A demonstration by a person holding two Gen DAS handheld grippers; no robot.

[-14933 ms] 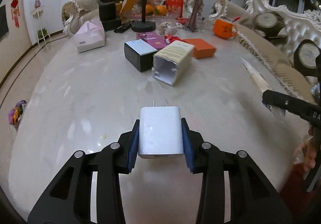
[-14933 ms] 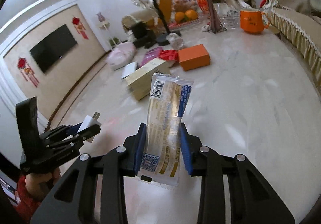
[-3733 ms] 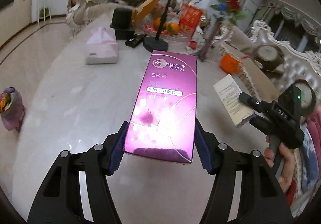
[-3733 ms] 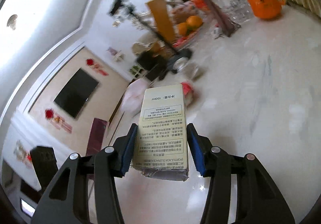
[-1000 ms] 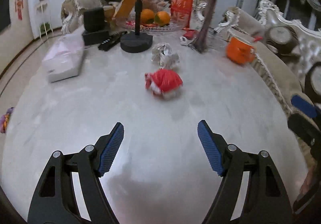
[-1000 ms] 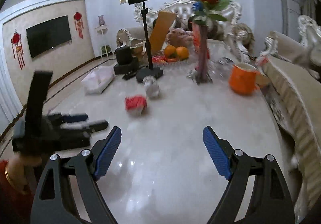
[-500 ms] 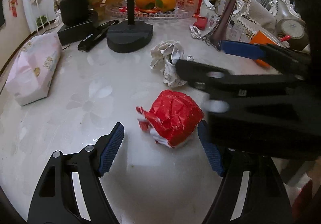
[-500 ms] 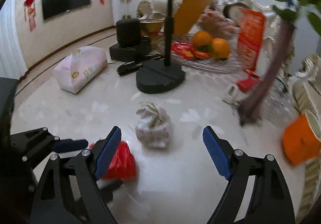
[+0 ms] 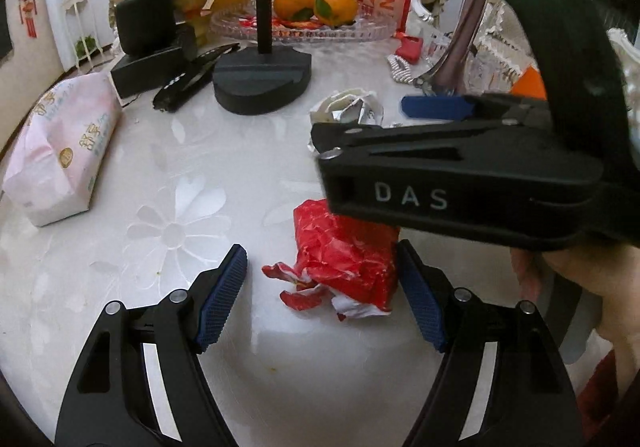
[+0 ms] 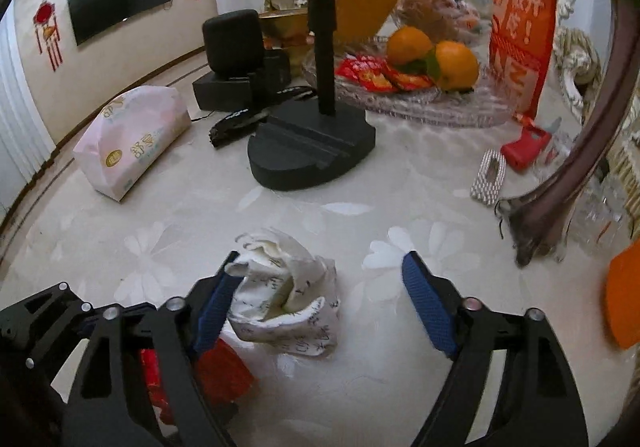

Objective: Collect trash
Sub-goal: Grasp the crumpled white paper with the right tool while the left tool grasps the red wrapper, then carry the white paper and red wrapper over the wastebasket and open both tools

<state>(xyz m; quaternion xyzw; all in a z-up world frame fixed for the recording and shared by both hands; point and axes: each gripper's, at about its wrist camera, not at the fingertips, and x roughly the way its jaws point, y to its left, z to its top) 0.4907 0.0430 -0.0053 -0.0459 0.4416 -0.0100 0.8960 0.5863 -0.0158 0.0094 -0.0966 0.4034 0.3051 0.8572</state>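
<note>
A crumpled red wrapper lies on the marble table between the open jaws of my left gripper, nearer the right pad. A crumpled white paper ball lies between the open jaws of my right gripper, against the left pad. The right gripper crosses the left wrist view from the right, above the red wrapper. The paper ball shows behind it in that view. The red wrapper shows at the lower left of the right wrist view, with the left gripper's body beside it.
A black stand base stands behind the paper ball. A pink tissue pack lies at the left. A glass fruit tray with oranges, black boxes, a vase stem and an orange cup stand further back and right.
Both grippers moved forward and down over the table. The red wrapper now sits between the left jaws and the white paper ball between the right jaws. Both stay open.
</note>
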